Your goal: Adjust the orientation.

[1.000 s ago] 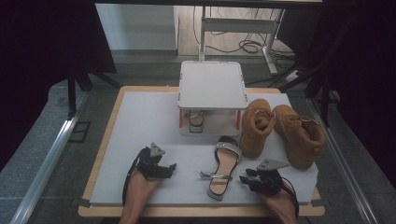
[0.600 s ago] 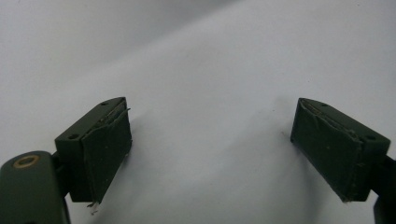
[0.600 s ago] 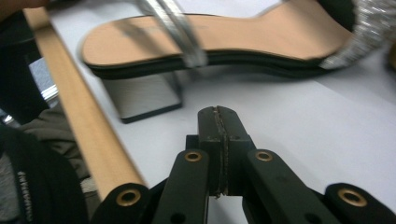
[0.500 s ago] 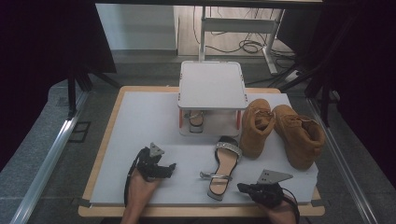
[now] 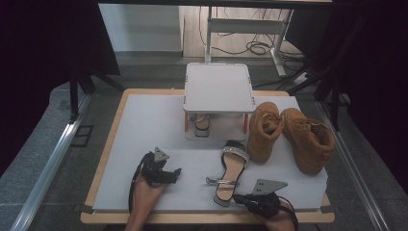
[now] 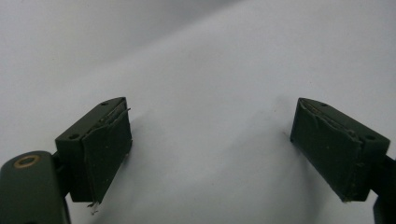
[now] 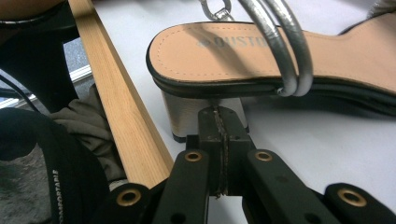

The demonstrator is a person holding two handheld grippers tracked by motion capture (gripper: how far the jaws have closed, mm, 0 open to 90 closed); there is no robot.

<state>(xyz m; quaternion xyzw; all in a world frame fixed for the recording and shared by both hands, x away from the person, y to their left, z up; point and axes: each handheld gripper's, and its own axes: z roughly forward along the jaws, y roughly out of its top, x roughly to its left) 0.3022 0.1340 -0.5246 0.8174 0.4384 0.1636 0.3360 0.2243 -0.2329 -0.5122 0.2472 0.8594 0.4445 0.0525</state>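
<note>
High view: sandal [image 5: 228, 174] lies lengthwise, toe toward the desk's [image 5: 144, 120] far edge, heel near. Right claw [image 5: 239, 198], pressed together and empty, has drawn back toward the near edge; left claw [image 5: 177, 172] spread.

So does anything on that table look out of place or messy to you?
Slightly. One sandal lies alone on the table, while what looks like its mate sits under the small white stand. The tan boots lean against each other, splayed rather than neatly paired. Nothing looks spilled or broken.
</note>
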